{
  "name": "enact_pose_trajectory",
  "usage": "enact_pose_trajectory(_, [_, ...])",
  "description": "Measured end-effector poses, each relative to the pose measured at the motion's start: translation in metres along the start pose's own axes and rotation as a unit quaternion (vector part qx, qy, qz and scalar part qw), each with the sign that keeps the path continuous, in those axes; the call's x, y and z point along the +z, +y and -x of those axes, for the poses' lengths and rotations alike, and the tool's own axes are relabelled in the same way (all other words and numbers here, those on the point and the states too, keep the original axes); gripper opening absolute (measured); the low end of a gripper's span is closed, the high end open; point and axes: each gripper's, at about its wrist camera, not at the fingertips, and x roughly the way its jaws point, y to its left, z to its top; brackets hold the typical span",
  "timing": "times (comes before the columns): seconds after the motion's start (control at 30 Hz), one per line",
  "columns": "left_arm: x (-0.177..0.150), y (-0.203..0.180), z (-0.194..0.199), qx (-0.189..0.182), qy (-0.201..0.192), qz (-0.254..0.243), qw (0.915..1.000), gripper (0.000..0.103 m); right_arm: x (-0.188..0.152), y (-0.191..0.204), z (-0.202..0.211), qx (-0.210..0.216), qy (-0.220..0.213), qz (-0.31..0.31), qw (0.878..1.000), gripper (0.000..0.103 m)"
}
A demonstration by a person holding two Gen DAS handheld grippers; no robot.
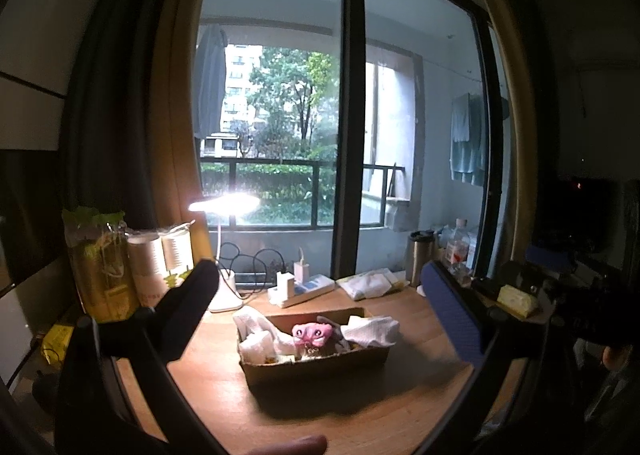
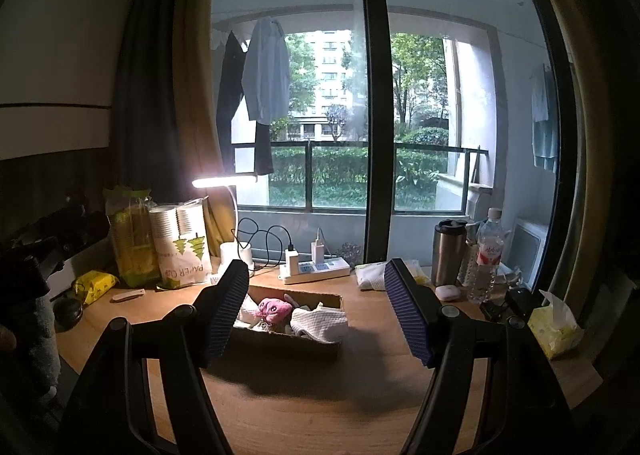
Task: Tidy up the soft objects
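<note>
A cardboard box (image 1: 320, 369) sits on the wooden desk. Inside lie a pink plush toy (image 1: 311, 333), a white cloth (image 1: 372, 329) on the right and white soft items (image 1: 256, 335) on the left. My left gripper (image 1: 320, 315) is open and empty, held above and in front of the box. In the right wrist view the box (image 2: 288, 339) holds the pink plush (image 2: 274, 309) and a white cloth (image 2: 320, 323). My right gripper (image 2: 316, 311) is open and empty, its fingers either side of the box, nearer than it.
A lit desk lamp (image 2: 224, 181), paper cup packs (image 2: 182, 247), a power strip (image 2: 316, 269), a steel tumbler (image 2: 450, 251), a water bottle (image 2: 486, 255) and a yellow tissue pack (image 2: 554, 329) stand around the desk. Folded white cloth (image 1: 370, 283) lies behind the box.
</note>
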Motion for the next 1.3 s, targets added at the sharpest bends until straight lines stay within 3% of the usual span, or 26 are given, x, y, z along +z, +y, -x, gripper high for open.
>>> enact_pose_trajectory(1.3, [-0.0069,-0.0048,-0.0027,-0.006,0.013,-0.001,0.9999,0.102,-0.005,-0.0005,-0.0056,0.001,0.01,-0.001,1.0,0.074])
